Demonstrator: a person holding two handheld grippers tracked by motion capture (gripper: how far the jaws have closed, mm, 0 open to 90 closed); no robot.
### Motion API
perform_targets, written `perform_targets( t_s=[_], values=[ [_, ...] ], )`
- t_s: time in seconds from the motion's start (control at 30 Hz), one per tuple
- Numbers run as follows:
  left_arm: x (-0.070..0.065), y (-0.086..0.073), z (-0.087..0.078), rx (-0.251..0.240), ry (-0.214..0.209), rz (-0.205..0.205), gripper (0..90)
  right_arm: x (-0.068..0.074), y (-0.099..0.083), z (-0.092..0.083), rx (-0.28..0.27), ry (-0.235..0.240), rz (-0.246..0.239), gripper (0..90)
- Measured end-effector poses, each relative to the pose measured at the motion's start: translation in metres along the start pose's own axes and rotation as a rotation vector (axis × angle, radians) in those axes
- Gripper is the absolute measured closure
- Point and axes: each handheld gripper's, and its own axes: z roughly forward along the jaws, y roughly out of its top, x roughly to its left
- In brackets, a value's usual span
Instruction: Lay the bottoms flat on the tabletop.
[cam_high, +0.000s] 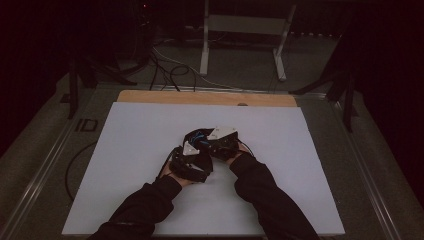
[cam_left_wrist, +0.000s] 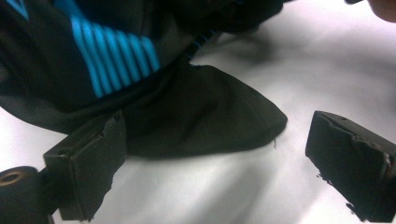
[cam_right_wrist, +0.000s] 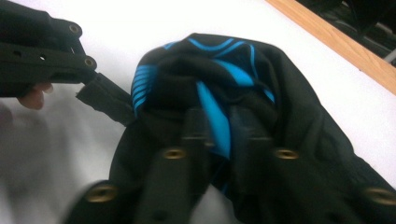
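Observation:
A black cloth (cam_high: 196, 136) with bright blue stripes lies crumpled at the middle of the white board (cam_high: 125, 150). My left gripper (cam_high: 192, 156) comes at it from the near left, and in the left gripper view (cam_left_wrist: 217, 135) it stands open, low over the board, with a plain black corner of the cloth (cam_left_wrist: 201, 112) between the two jaws. The right gripper (cam_high: 212, 144) meets the cloth from the right. In the right gripper view (cam_right_wrist: 220, 119) its jaws are close together, pinching a fold of the cloth (cam_right_wrist: 289, 93) with a blue stripe. One left fingertip (cam_right_wrist: 105, 99) touches the cloth's far edge.
A wooden strip (cam_high: 200, 97) borders the board's far side. Beyond it, cables (cam_high: 170, 70) lie on the floor by a white frame's legs (cam_high: 205, 45). Dark stands (cam_high: 75, 85) rise at both far corners. Both of the person's dark sleeves (cam_high: 150, 200) rest over the near board.

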Motion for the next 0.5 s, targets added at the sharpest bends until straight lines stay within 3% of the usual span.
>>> perform_targets(
  t_s=[0.07, 0.13, 0.2, 0.37, 0.4, 0.5],
  values=[
    [-0.001, 0.001, 0.004, 0.002, 0.020, 0.009, 9.3, -0.002, 0.001, -0.003, -0.020, 0.002, 0.037, 86.7],
    [-0.005, 0.002, 0.007, 0.022, 0.037, 0.050, 10.8, -0.003, 0.003, -0.006, -0.029, 0.003, 0.037, 86.9],
    [-0.008, 0.003, 0.011, 0.030, 0.042, 0.053, 10.9, -0.006, 0.004, -0.008, -0.038, -0.002, 0.042, 86.9],
    [-0.016, 0.004, 0.016, 0.041, 0.113, 0.150, 17.5, -0.007, 0.007, -0.012, -0.061, -0.006, 0.074, 86.9],
    [-0.018, 0.004, 0.016, 0.039, 0.121, 0.177, 22.3, -0.007, 0.008, -0.013, -0.065, -0.003, 0.074, 86.9],
    [-0.018, 0.004, 0.013, 0.031, 0.132, 0.181, 40.8, -0.005, 0.009, -0.016, -0.069, -0.009, 0.063, 86.9]
  ],
)
